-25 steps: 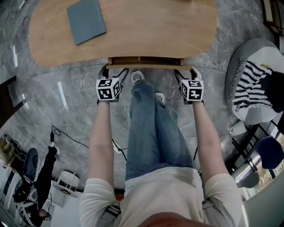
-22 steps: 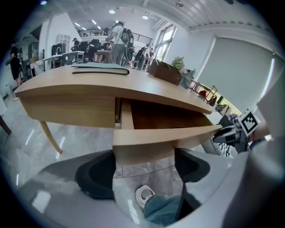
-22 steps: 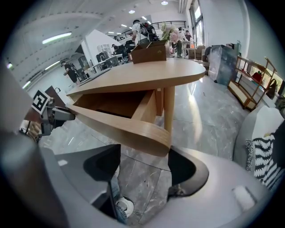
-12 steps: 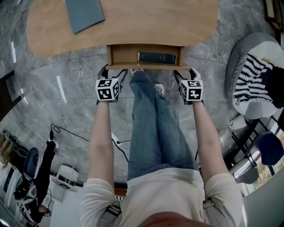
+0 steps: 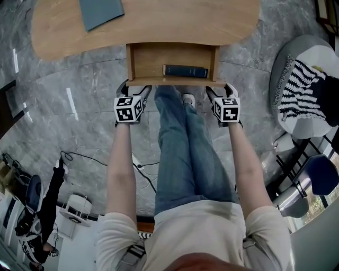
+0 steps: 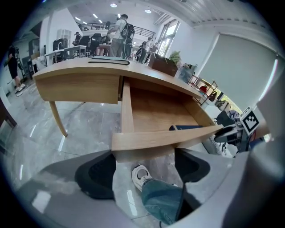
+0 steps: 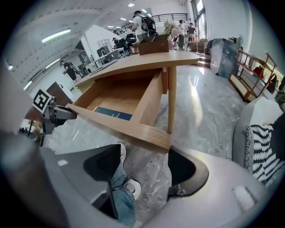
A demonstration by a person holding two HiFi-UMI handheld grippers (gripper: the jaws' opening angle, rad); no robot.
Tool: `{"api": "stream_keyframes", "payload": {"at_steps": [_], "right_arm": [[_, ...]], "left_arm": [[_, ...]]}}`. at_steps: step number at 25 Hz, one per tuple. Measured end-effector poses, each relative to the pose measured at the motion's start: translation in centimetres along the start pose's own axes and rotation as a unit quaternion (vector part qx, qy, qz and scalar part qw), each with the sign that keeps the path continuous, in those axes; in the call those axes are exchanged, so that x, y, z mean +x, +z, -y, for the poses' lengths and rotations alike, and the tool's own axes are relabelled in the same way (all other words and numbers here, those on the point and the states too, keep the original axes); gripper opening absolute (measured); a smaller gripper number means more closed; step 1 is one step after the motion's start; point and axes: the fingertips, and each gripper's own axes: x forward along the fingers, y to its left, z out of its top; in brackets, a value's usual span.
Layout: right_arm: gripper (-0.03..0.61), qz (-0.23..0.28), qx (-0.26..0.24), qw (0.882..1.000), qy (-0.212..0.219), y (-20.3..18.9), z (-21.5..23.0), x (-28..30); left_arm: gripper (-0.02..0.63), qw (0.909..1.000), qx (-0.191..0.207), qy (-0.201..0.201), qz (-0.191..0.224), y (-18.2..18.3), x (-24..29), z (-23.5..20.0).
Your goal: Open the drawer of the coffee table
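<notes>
The wooden coffee table [image 5: 175, 21] has its drawer [image 5: 172, 81] pulled well out, and a dark blue book [image 5: 185, 71] lies inside. My left gripper [image 5: 136, 87] is at the left end of the drawer front [image 6: 151, 139]. Its jaws stand open, one on each side of that corner, with the fingertips at the panel's lower edge. My right gripper [image 5: 218, 88] is open in the same way at the right end of the drawer front [image 7: 124, 127]. The book [image 7: 113, 114] shows in both gripper views. Whether the fingers touch the panel from below is hidden.
A grey-blue folder [image 5: 100, 10] lies on the tabletop. The person's legs and shoes [image 5: 180, 137] are between the grippers, under the drawer. A grey chair with a striped cushion [image 5: 304, 90] stands at the right. A table leg [image 7: 172, 98] is beside the drawer, and cables [image 5: 79, 159] lie on the floor.
The drawer has slid out of the table toward me, from barely open to wide open, and the blue book has come into sight. Both grippers came back with its front.
</notes>
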Motion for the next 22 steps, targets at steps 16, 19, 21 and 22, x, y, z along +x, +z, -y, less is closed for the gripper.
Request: {"api": "stream_keyframes", "payload": {"at_steps": [16,19,21,22], "right_arm": [[0.325,-0.032,0.011,0.999,-0.001,-5.7,-0.6,1.1],[0.325,-0.032,0.011,0.999,-0.001,-5.9,-0.5,1.6],[0.325,-0.03,0.019,0.999,-0.001,-6.1,-0.5,2.0],[0.325,-0.029,0.023,0.999,-0.002,-6.1,-0.4,2.2]], "left_arm": [[0.423,0.9991,-0.006,0.012,-0.041,-6.1,0.7,0.3],[0.423,0.9988,-0.005,0.015,-0.046,-6.4,1.2,0.1],[0.423,0.9985,-0.003,0.019,-0.05,-6.7,1.5,-0.1],[0.423,0.9984,-0.003,0.021,-0.053,-6.8,1.7,-0.1]]}}
